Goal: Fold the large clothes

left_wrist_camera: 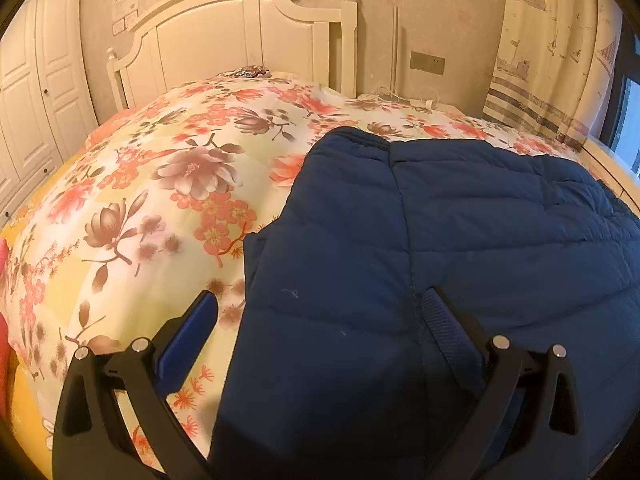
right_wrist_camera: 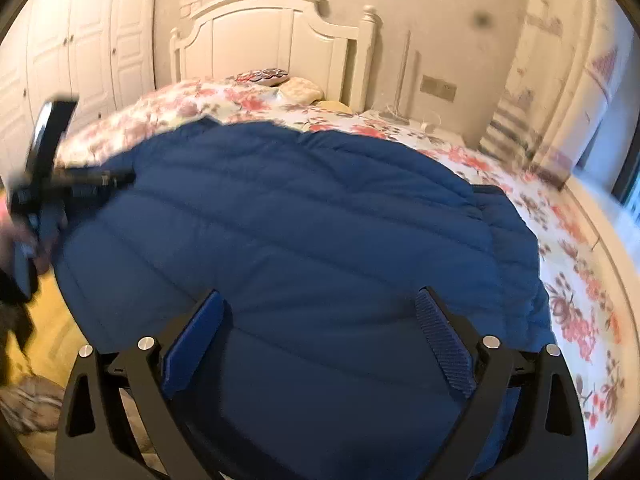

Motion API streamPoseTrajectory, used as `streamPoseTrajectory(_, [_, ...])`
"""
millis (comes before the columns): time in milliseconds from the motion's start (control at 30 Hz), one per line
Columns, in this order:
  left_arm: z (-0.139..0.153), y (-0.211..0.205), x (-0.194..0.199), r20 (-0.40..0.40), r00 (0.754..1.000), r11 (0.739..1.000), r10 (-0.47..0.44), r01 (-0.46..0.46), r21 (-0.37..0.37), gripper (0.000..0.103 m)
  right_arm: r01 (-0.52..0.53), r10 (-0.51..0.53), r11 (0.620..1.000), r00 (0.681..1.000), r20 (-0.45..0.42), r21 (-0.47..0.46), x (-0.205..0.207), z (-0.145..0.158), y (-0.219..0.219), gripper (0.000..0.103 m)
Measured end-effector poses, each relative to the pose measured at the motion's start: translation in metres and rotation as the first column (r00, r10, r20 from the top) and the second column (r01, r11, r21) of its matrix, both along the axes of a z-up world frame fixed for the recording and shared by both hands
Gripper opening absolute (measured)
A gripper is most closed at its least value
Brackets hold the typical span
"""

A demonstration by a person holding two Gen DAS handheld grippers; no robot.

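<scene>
A dark blue quilted jacket [left_wrist_camera: 460, 240] lies spread flat on a floral bedspread [left_wrist_camera: 168, 184]. My left gripper [left_wrist_camera: 320, 308] stands open over the jacket's near left edge, its left finger above the bedspread and its right finger above the fabric, nothing between them. The right wrist view shows the same jacket [right_wrist_camera: 300, 220] filling the middle, with my right gripper [right_wrist_camera: 320, 308] open above its near part. The left gripper [right_wrist_camera: 48, 184] shows blurred at the jacket's left side, held by a hand.
A white headboard [left_wrist_camera: 248, 28] stands at the far end of the bed, with pillows [right_wrist_camera: 280, 80] below it. White wardrobe doors [left_wrist_camera: 36, 92] line the left wall. A patterned curtain [left_wrist_camera: 548, 48] and a window are on the right. Yellow sheet [right_wrist_camera: 52, 332] shows at the near left.
</scene>
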State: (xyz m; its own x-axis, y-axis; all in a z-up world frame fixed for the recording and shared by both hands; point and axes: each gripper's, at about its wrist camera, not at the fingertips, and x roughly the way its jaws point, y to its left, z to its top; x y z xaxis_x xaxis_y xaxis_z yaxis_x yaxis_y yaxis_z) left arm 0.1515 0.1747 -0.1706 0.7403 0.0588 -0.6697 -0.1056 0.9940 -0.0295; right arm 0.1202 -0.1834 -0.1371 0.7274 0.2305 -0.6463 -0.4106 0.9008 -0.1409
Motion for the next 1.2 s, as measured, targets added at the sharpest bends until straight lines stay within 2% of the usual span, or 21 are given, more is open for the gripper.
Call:
streamPoseTrajectory(67, [-0.001, 0.003, 0.001, -0.003, 1.000, 1.000, -0.004, 0.004, -0.018, 0.101, -0.003, 0.003, 0.999, 1.000, -0.018, 0.033, 0.003, -0.001, -0.009, 0.094])
streamPoseTrajectory(233, [-0.002, 0.005, 0.000, -0.001, 1.000, 0.999, -0.005, 0.005, -0.044, 0.101, 0.201, -0.202, 0.979, 0.979, 0.033, 0.042, -0.002, 0.013, -0.064, 0.094])
streamPoseTrajectory(267, [-0.002, 0.005, 0.001, -0.001, 1.000, 0.999, -0.006, 0.006, -0.040, 0.101, 0.250, -0.251, 0.967, 0.968, 0.020, 0.058, -0.004, 0.011, -0.083, 0.094])
streamPoseTrajectory(333, [-0.003, 0.003, 0.000, 0.003, 1.000, 0.999, -0.003, 0.003, -0.032, 0.101, 0.288, -0.286, 0.952, 0.958, -0.033, 0.104, -0.007, -0.002, -0.110, 0.094])
streamPoseTrajectory(367, [-0.002, 0.002, 0.000, 0.005, 1.000, 1.000, -0.002, 0.002, -0.027, 0.101, 0.285, -0.279, 0.945, 0.958, -0.062, 0.157, -0.008, -0.008, -0.120, 0.094])
streamPoseTrajectory(433, [-0.002, 0.002, 0.000, 0.007, 1.000, 1.000, -0.001, 0.001, -0.021, 0.101, 0.302, -0.265, 0.900, 0.952, -0.156, 0.313, -0.006, -0.026, -0.140, 0.094])
streamPoseTrajectory(467, [-0.002, 0.002, 0.000, 0.006, 1.000, 1.000, 0.000, 0.000, -0.020, 0.101, 0.312, -0.270, 0.888, 0.948, -0.166, 0.339, -0.005, -0.031, -0.142, 0.094])
streamPoseTrajectory(667, [0.000, 0.001, 0.001, -0.013, 1.000, 1.000, 0.003, -0.003, -0.014, 0.101, 0.312, -0.268, 0.895, 0.948, -0.173, 0.319, -0.002, -0.025, -0.141, 0.094])
streamPoseTrajectory(767, [0.010, -0.008, -0.004, -0.034, 0.999, 0.998, 0.039, -0.037, 0.042, 0.101, 0.318, -0.275, 0.889, 0.946, -0.170, 0.328, -0.010, -0.017, -0.146, 0.094])
streamPoseTrajectory(833, [0.023, -0.020, -0.017, 0.016, 0.999, 0.996, 0.035, -0.036, 0.076, 0.099, 0.318, -0.287, 0.882, 0.948, -0.139, 0.347, -0.023, -0.007, -0.155, 0.094])
streamPoseTrajectory(900, [0.042, -0.041, -0.038, 0.115, 0.993, 0.995, -0.036, 0.025, 0.095, 0.100, 0.322, -0.300, 0.861, 0.947, -0.117, 0.393, -0.039, 0.001, -0.169, 0.094])
streamPoseTrajectory(1000, [0.055, -0.079, -0.055, 0.165, 0.974, 0.979, -0.157, 0.131, 0.158, 0.101, 0.322, -0.296, 0.824, 0.946, -0.132, 0.466, -0.058, 0.004, -0.191, 0.094])
streamPoseTrajectory(1067, [0.049, -0.099, -0.051, 0.132, 0.966, 0.965, -0.221, 0.197, 0.174, 0.101, 0.324, -0.288, 0.806, 0.946, -0.150, 0.496, -0.071, 0.001, -0.201, 0.094])
streamPoseTrajectory(1133, [0.031, -0.110, -0.040, 0.073, 0.971, 0.960, -0.227, 0.211, 0.184, 0.101, 0.300, -0.245, 0.802, 0.954, -0.173, 0.517, -0.084, -0.006, -0.205, 0.094])
streamPoseTrajectory(1167, [0.016, -0.113, -0.029, 0.021, 0.974, 0.961, -0.225, 0.218, 0.168, 0.101, 0.284, -0.219, 0.805, 0.958, -0.185, 0.520, -0.090, -0.009, -0.203, 0.091])
streamPoseTrajectory(1200, [0.003, -0.109, -0.021, 0.007, 0.973, 0.967, -0.230, 0.228, 0.110, 0.101, 0.268, -0.191, 0.813, 0.961, -0.198, 0.517, -0.097, -0.014, -0.200, 0.088])
